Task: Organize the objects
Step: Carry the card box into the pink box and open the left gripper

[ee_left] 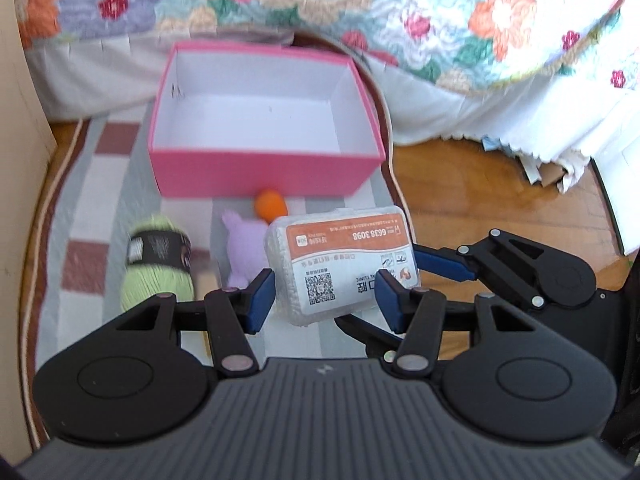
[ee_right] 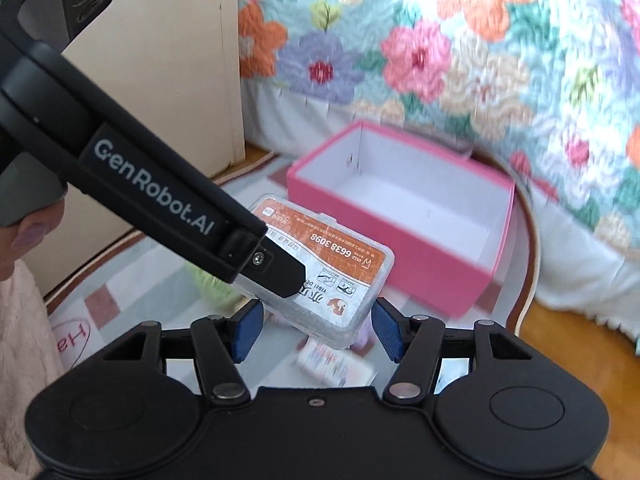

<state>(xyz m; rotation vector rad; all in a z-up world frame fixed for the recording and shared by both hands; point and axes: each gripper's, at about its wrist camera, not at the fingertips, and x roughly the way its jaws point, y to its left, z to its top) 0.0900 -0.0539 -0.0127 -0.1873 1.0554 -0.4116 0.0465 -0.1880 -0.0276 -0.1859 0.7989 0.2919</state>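
My left gripper (ee_left: 325, 296) is shut on a clear plastic box with an orange-and-white label (ee_left: 342, 262) and holds it above the rug, in front of an open, empty pink box (ee_left: 264, 178). In the right wrist view the plastic box (ee_right: 340, 276) hangs in the left gripper's black fingers (ee_right: 280, 272), short of the pink box (ee_right: 404, 256). My right gripper (ee_right: 316, 330) is open, its blue pads on either side below the plastic box without touching it. The right gripper's fingers (ee_left: 444, 264) also show in the left wrist view, beside the box.
On the striped rug (ee_left: 92, 216) lie a green yarn ball (ee_left: 158, 264), a purple plush toy (ee_left: 246, 246) and an orange ball (ee_left: 270, 204). A flowered bedspread (ee_left: 360, 4) hangs behind. A cardboard box (ee_right: 168, 68) stands left. Wood floor (ee_left: 492, 208) lies right.
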